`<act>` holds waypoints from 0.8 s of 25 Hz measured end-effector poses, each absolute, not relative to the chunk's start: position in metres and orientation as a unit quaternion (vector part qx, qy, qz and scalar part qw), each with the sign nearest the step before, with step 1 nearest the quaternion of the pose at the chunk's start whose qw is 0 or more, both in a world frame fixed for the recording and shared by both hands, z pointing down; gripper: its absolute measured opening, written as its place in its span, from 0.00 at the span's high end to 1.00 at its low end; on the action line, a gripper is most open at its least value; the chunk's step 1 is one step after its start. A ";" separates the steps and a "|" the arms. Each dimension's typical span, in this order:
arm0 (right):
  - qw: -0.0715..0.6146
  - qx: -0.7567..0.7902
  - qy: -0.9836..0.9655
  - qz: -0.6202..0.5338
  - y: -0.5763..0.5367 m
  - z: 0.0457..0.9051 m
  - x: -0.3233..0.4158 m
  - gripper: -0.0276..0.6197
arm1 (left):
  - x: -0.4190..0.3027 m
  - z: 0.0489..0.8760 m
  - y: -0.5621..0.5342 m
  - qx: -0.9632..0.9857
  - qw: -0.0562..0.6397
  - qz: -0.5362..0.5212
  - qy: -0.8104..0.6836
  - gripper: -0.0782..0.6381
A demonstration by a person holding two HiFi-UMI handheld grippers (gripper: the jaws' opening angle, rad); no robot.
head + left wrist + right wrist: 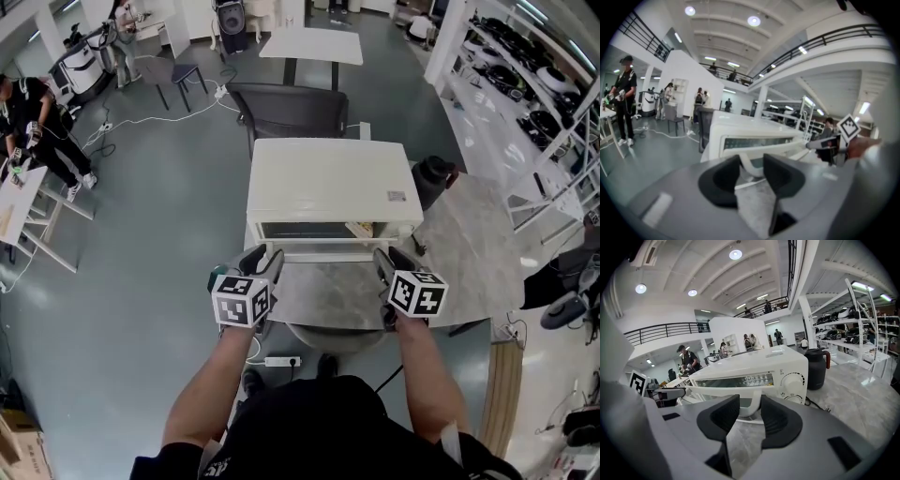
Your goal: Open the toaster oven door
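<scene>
A white toaster oven (328,178) stands on a round marble table (469,244), its door tilted partly down toward me. The white door handle (323,254) runs along the door's front edge. My left gripper (265,262) is at the handle's left end and my right gripper (382,261) at its right end. In the left gripper view the handle's curved bracket (746,165) fills the narrow gap between the black jaws. In the right gripper view the right bracket (750,404) sits the same way, beside the oven's knobs (793,380). Both grippers are shut on the handle.
A black kettle (433,175) stands on the table right of the oven, with a cord trailing by the oven's corner. A black chair (286,111) is behind the oven. Metal shelving (525,84) lines the right. A power strip (281,361) lies on the floor below.
</scene>
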State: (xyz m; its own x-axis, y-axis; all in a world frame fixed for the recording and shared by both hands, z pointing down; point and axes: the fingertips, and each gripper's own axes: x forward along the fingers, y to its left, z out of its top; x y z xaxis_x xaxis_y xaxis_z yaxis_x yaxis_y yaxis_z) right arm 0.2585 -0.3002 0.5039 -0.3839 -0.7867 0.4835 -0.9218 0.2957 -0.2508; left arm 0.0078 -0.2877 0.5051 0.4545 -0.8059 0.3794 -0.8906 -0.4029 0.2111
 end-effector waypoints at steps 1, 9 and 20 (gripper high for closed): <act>0.137 0.540 -0.791 0.251 -0.297 0.506 0.259 0.75 | 0.008 0.506 -0.284 0.830 0.196 0.115 -0.510 0.66; 0.147 0.559 -0.773 0.262 -0.278 0.512 0.261 0.75 | -0.012 0.496 -0.271 0.821 0.194 0.114 -0.525 0.67; 0.143 0.588 -0.753 0.258 -0.255 0.527 0.263 0.76 | -0.019 0.512 -0.269 0.834 0.224 0.120 -0.490 0.69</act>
